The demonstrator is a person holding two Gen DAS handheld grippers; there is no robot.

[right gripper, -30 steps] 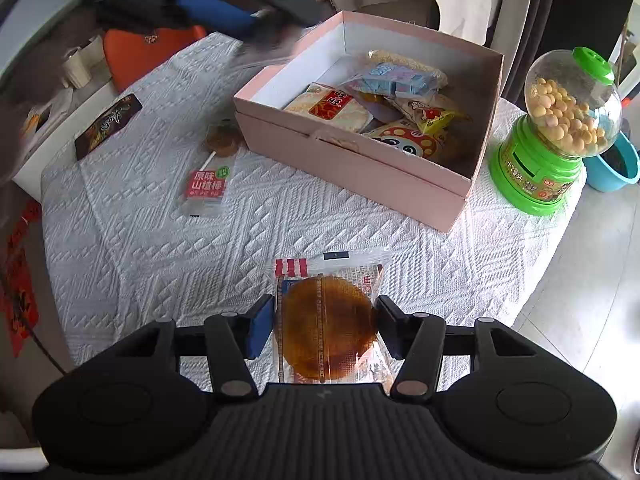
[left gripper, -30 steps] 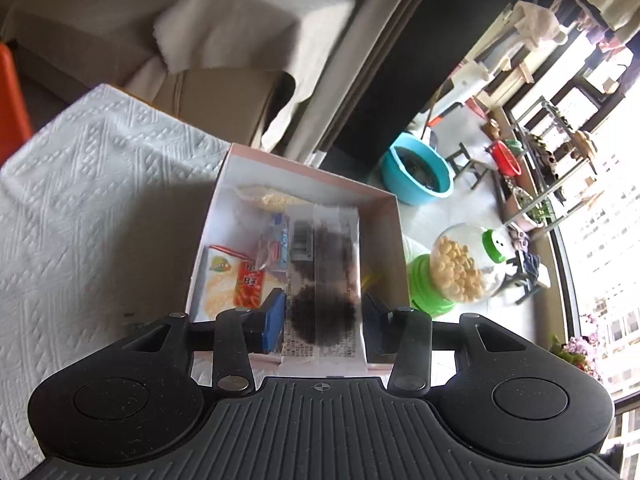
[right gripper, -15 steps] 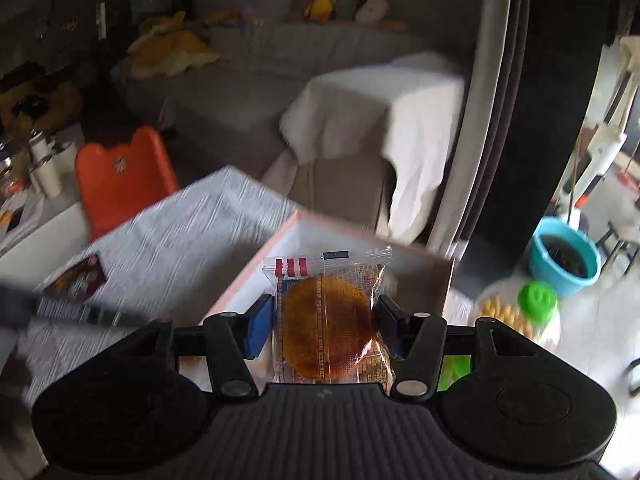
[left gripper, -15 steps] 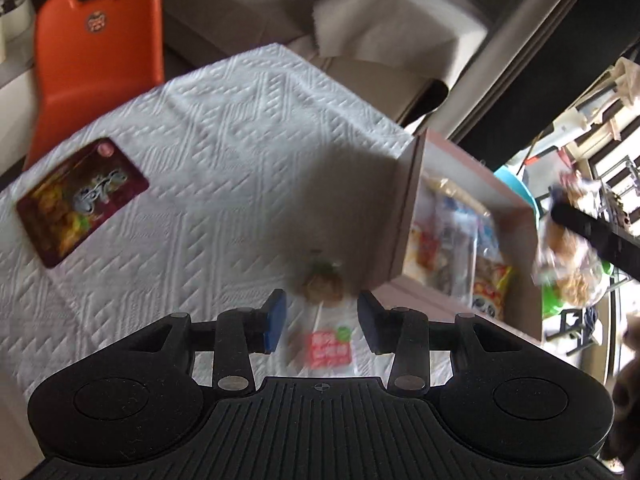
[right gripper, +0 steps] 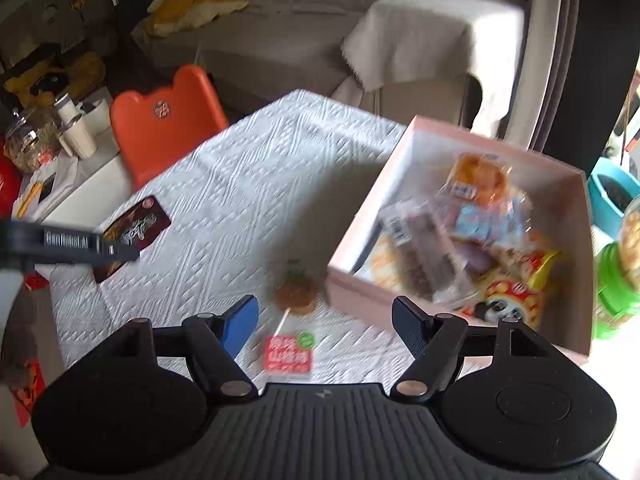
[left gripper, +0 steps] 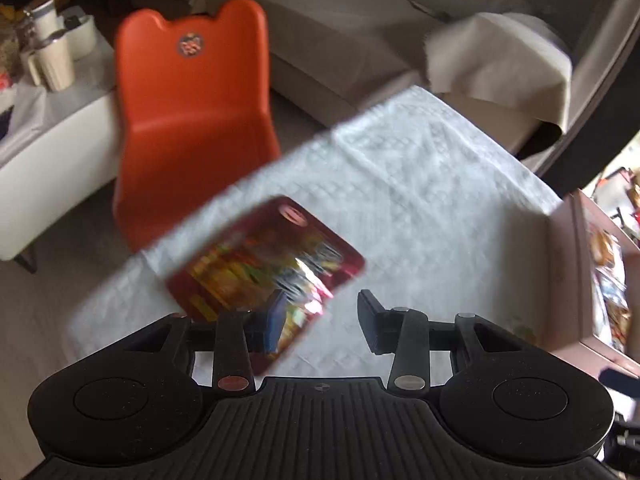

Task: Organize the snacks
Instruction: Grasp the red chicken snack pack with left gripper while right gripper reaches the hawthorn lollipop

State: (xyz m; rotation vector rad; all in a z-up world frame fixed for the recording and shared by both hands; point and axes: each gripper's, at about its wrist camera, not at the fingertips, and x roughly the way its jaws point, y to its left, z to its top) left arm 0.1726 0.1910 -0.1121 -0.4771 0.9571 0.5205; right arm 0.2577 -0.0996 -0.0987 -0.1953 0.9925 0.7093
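Your left hand-held gripper (left gripper: 320,316) hangs over the near corner of the counter (left gripper: 420,208), jaws apart with nothing clamped. Its own view gives you the dark red foil packet (left gripper: 264,268) up close: flat, glossy, rectangular, blurred, lying on the quilted white cloth with the blue left pad in front of its lower edge. Whether that pad touches the foil, you cannot tell. Behind stands the smooth orange plastic chair (left gripper: 192,120), with only a sliver of the pink cardboard box (left gripper: 576,280) at the right edge.

Switch to your right view and the rest opens up. The same red packet (right gripper: 136,228) sits small at the far left of the counter, with the left hand-held gripper as a dark bar (right gripper: 72,244) crossing in front of it. Centre, between your right hand-held gripper's (right gripper: 324,320) fingers, a round brown lollipop (right gripper: 296,292) in clear wrap lies on the cloth, its white stick running to a red label, just beside the box wall. Those jaws have just been opening; they stand wide and empty. Right, the box interior (right gripper: 560,184) shows crinkly wrapped snacks piled loosely, an orange round cake packet (right gripper: 480,180) on top toward the back. A green candy dispenser (right gripper: 616,280) peeks in beyond.
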